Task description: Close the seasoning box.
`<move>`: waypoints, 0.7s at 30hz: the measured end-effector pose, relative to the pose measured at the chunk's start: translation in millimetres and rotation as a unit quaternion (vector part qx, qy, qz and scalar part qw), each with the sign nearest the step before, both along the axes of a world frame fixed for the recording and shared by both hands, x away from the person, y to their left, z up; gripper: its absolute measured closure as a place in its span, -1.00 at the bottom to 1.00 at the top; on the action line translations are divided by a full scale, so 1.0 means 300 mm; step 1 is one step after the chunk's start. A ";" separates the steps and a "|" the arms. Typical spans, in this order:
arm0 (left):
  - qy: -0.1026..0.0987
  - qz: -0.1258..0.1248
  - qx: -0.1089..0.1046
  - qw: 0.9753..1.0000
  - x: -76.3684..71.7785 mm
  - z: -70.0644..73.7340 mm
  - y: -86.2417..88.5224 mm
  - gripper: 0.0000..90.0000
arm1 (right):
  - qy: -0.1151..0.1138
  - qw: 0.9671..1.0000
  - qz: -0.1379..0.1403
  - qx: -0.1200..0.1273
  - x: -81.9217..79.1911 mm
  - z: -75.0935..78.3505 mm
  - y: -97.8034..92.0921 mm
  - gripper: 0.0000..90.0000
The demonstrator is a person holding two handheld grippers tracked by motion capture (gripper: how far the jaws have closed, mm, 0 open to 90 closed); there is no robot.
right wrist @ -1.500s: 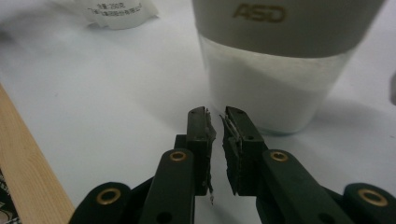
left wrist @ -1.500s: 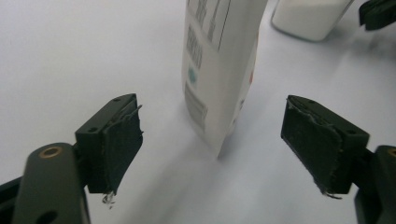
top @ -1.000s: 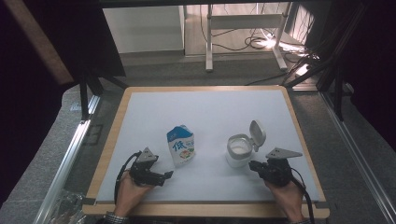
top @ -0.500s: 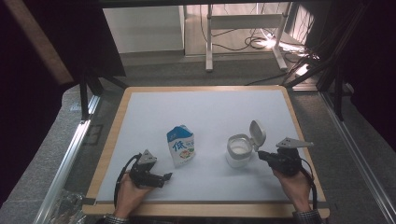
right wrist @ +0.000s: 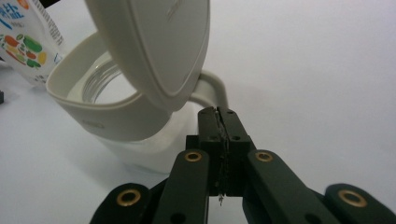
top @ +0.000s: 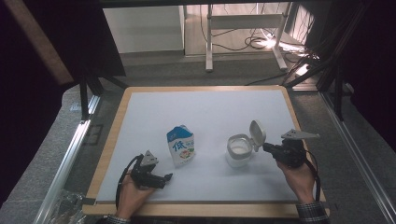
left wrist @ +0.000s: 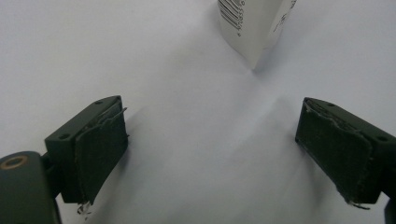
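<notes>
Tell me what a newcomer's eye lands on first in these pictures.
First the white kettle, right of centre on the white table, its lid flipped up. The right gripper, jaws pressed together, sits right at the kettle's handle. Left of the kettle stands a blue and white carton, with the left gripper open just short of it.

A small white-and-blue gable-top paper carton (top: 180,146) printed with a large character and vegetable pictures stood upright near the middle of the white board. To its right, apart from it, stood a clear glass jug (top: 240,150) with a cream plastic collar, a handle and a hinged cream lid (top: 257,134) flipped up open.
</notes>
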State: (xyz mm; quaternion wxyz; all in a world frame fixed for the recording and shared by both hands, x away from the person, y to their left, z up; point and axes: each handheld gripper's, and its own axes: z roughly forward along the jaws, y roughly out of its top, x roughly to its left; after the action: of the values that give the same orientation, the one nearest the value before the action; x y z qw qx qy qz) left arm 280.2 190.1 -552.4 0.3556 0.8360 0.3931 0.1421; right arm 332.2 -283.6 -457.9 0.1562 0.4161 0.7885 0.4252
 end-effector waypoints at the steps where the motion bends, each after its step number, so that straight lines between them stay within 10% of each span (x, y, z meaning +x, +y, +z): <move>1: 0.000 0.000 0.000 1.000 0.000 0.000 0.000 -0.81 | 0.000 1.000 0.000 0.000 0.000 0.000 0.000 0.98; 21: 0.000 -0.001 0.001 1.000 0.000 0.000 0.001 -0.81 | -0.020 0.999 0.021 0.023 0.042 0.111 0.025 0.98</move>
State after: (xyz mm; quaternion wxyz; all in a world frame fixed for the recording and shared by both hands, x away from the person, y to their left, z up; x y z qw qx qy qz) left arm 280.2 190.3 -552.4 0.3554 0.8364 0.3923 0.1424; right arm 344.8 -276.3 -424.7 0.1538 0.3945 0.7837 0.4545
